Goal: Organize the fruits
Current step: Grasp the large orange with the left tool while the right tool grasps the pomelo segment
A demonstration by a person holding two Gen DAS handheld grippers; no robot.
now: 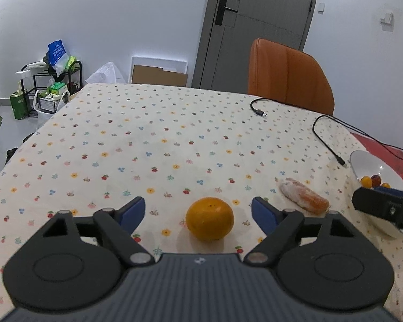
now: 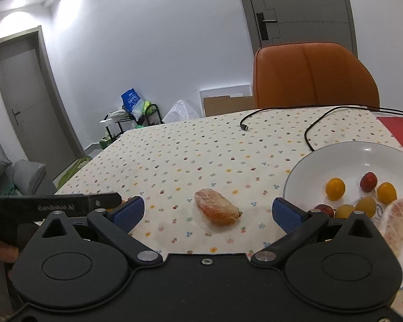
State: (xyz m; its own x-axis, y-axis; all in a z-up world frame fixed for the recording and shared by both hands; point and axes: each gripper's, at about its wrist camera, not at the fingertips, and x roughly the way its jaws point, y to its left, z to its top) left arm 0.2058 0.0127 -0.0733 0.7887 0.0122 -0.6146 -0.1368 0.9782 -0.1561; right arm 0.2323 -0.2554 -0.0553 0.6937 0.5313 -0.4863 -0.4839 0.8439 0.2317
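Note:
A whole orange rests on the flowered tablecloth between the blue pads of my left gripper; clear gaps show on both sides of the fruit, so the jaws stand open around it. To its right lies a peeled citrus segment, which the right wrist view shows as a peeled citrus segment between the wide-open pads of my right gripper, touching neither. A white plate at the right holds several small yellow and red fruits and another peeled segment.
Two black cables lie on the far right of the table. An orange chair stands behind the far edge, with a grey door behind it. A red mat lies past the plate. A cluttered rack stands on the floor at the left.

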